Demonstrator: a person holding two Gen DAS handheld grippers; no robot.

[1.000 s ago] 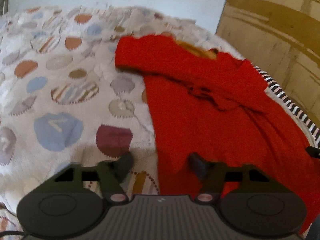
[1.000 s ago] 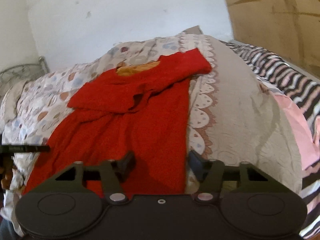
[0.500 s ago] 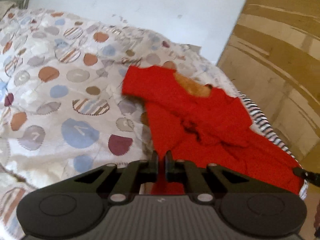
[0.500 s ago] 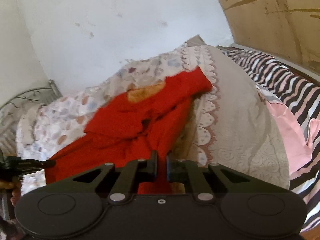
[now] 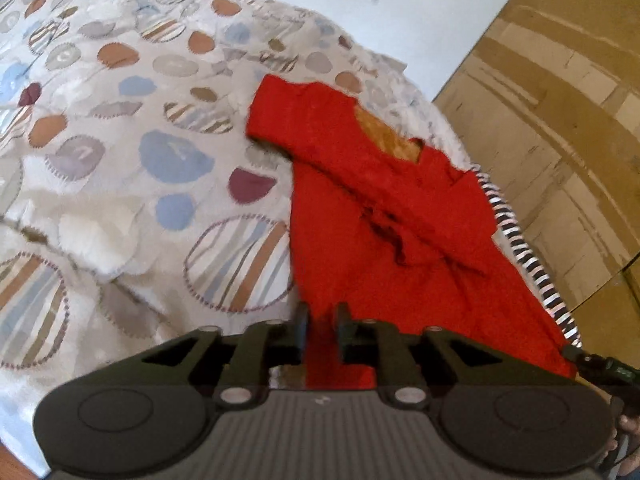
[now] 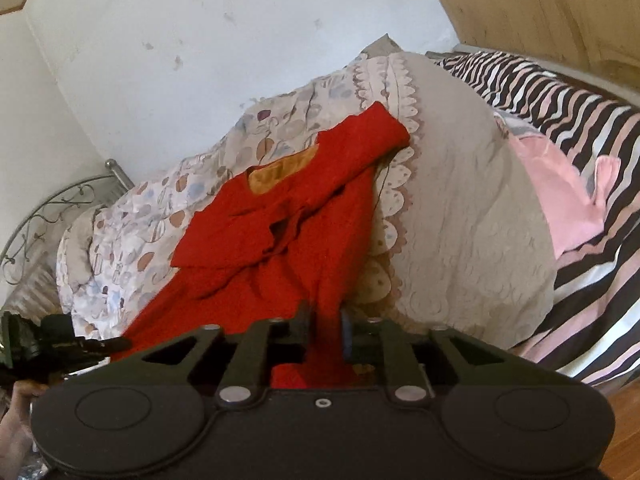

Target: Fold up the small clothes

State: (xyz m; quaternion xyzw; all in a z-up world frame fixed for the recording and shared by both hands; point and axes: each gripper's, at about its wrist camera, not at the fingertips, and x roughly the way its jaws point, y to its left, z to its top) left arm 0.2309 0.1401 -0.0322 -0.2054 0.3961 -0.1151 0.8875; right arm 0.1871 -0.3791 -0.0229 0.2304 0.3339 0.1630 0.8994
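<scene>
A red garment [image 5: 384, 220] with an orange neck lining lies on a quilt, its sleeves folded across the chest. It also shows in the right wrist view [image 6: 288, 236]. My left gripper [image 5: 322, 324] is shut on the garment's bottom hem at its left corner. My right gripper [image 6: 326, 330] is shut on the hem at its right corner. Both corners are lifted off the bed. The other gripper shows at the edge of each view.
The quilt [image 5: 120, 160] has coloured circle patches. A striped black, white and pink blanket [image 6: 580, 120] and a pink cloth [image 6: 560, 184] lie to the right. A white wall [image 6: 200, 40] and a metal bed frame [image 6: 52, 208] stand behind. Cardboard [image 5: 560, 120] stands at the right.
Both grippers went from open to shut on the hem corners, then lifted and pulled the hem up and toward me.
</scene>
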